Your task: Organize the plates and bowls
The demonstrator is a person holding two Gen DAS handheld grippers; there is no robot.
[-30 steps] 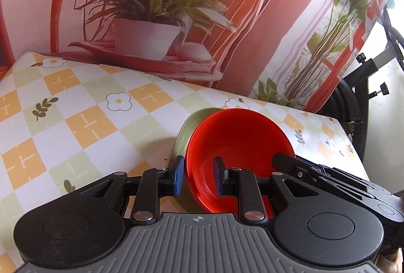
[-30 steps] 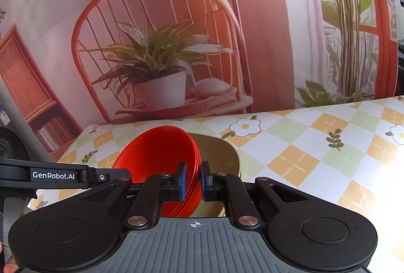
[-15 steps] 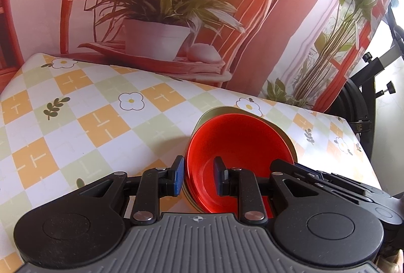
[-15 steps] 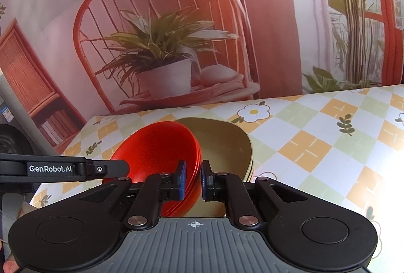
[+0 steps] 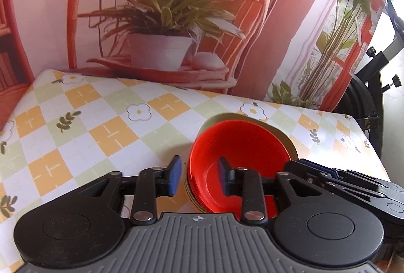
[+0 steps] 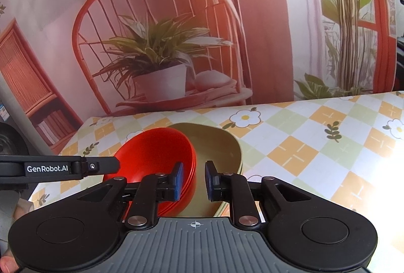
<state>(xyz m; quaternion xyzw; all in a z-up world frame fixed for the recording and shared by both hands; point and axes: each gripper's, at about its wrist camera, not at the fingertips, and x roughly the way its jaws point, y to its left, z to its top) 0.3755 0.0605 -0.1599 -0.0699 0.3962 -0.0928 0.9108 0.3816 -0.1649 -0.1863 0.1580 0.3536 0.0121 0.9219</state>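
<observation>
A stack of red bowls (image 5: 240, 146) sits nested in an olive-green dish (image 5: 285, 136) on the checked tablecloth (image 5: 101, 126). My left gripper (image 5: 199, 175) is open, its blue pads standing either side of the red bowls' near rim without pressing it. In the right wrist view the red bowls (image 6: 154, 149) lean toward the left inside the olive dish (image 6: 217, 146). My right gripper (image 6: 193, 179) is open too, astride the red rims, with a gap at each pad. Each gripper shows at the edge of the other's view.
A printed backdrop of a red chair and potted plant (image 5: 161, 45) hangs right behind the table. A black metal stand (image 5: 378, 63) rises past the table's right edge (image 5: 363, 131). Bare tablecloth (image 6: 315, 146) stretches right of the dishes. A person's fingertip (image 6: 7, 265) shows at bottom left.
The right gripper's jaws have spread apart and let go of the red bowls' rim. The left jaws have widened slightly. The bowl stack has settled lower in the olive dish.
</observation>
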